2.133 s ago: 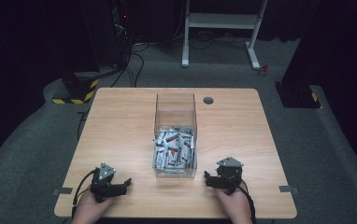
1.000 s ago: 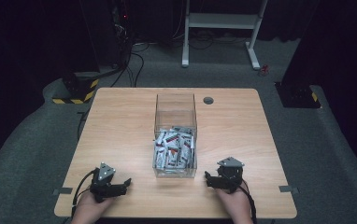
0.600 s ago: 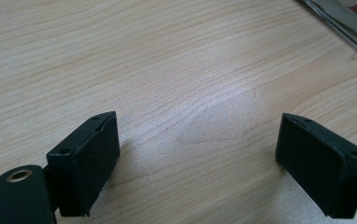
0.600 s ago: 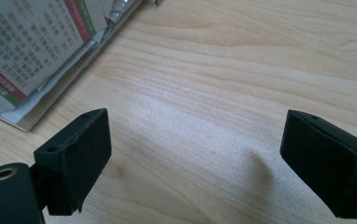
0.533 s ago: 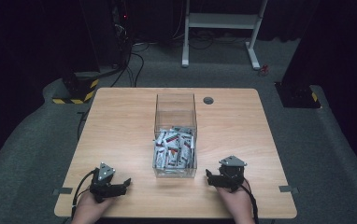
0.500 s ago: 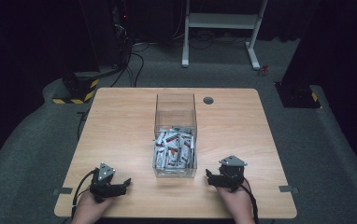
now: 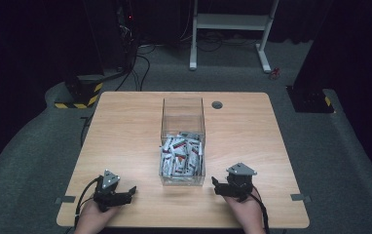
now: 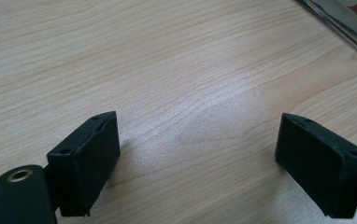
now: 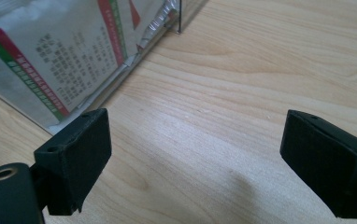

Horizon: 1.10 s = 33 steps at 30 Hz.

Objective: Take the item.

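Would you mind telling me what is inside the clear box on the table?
The clear box holds a heap of small silver sachets with red and green print, piled toward its near end. Whatever lies beneath the top layer is covered.

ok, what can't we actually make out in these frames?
- Packet print: high view, the packets in the clear box are too small to read; right gripper view, the packet text is blurred and cut by the top edge.
- Packet count: piled, lower ones hidden.
- Left gripper view: box corner cut off at top right.
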Each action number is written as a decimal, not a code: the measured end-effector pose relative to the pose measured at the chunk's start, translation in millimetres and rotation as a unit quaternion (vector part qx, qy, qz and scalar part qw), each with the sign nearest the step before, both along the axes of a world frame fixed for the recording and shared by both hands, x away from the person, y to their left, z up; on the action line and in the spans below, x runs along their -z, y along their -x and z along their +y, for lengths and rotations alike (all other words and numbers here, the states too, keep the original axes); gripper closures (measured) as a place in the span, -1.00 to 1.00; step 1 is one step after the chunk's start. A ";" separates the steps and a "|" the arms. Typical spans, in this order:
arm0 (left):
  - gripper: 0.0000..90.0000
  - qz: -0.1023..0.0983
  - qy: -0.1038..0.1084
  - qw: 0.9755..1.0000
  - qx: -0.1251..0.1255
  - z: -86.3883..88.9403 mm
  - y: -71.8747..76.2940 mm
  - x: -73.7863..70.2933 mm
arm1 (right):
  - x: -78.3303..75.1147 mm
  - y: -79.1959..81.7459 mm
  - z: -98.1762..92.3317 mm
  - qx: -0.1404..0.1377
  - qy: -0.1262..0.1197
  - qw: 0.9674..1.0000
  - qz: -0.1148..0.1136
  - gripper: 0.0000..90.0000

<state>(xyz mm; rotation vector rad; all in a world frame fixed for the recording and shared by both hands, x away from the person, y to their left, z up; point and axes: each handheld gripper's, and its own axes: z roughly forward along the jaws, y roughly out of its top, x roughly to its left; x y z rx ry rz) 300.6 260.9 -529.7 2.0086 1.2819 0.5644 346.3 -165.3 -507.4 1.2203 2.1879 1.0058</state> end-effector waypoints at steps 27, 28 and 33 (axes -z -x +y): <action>-0.69 0.001 -0.001 1.000 0.001 0.3 -0.1 -0.2 | -15.0 8.2 -3.2 -0.010 -0.021 0.999 -0.030 -0.77; -0.69 0.001 -0.001 1.000 0.001 0.3 -0.1 -0.2 | -15.7 7.4 -2.7 -0.010 -0.022 0.999 -0.033 -0.77; -0.69 0.002 -0.003 1.000 0.003 0.6 -0.4 -0.4 | -15.8 5.4 -1.9 -0.005 -0.022 0.999 -0.031 -0.77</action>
